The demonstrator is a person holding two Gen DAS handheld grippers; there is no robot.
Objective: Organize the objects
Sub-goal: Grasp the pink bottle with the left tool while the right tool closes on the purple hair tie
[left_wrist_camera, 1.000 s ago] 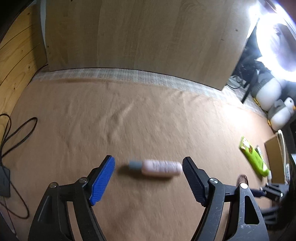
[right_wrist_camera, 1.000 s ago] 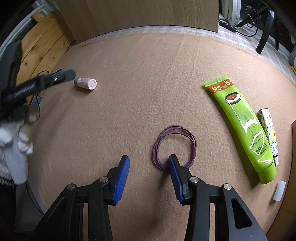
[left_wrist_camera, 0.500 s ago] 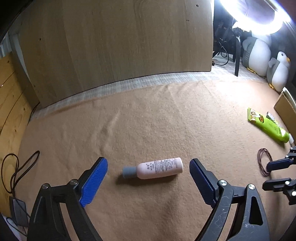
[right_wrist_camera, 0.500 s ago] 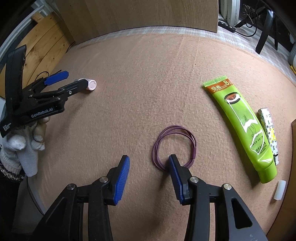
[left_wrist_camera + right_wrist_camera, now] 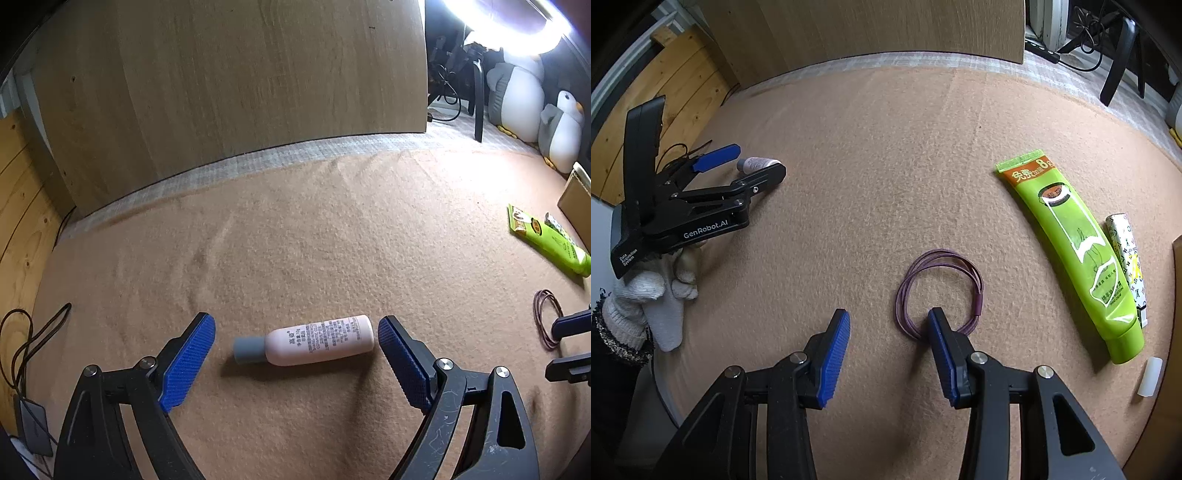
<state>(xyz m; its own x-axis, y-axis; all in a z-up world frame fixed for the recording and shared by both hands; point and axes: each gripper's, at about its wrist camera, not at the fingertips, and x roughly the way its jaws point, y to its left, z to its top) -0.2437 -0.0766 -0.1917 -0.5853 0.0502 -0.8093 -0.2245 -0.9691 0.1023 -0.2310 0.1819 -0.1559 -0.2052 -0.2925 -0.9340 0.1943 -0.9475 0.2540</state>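
Note:
A pink bottle (image 5: 317, 341) with a grey cap lies on its side on the tan blanket (image 5: 295, 240). My left gripper (image 5: 295, 323) is open around it lengthwise. One blue pad stands off the cap; the other sits just beside the bottle's base, not pressing. In the right wrist view a gloved hand (image 5: 661, 295) holds that gripper at the far left. My right gripper (image 5: 889, 314) is open low over the blanket. Its right fingertip (image 5: 936, 321) rests inside a purple hair-tie loop (image 5: 938, 253), with nothing between the pads. A green tube (image 5: 1071, 251) lies to the right.
A small patterned tube (image 5: 1126, 258) and a white stick (image 5: 1150, 376) lie beside the green tube. A cardboard box edge (image 5: 572, 199) stands at the far right. An upright wooden board (image 5: 221, 92) closes the back. Cables (image 5: 22, 350) trail at the left, plush penguins (image 5: 517, 99) behind.
My left gripper has rolled level and dropped closer to the pink bottle, and its jaws have spread wider around it. The right gripper and the hair tie have not moved.

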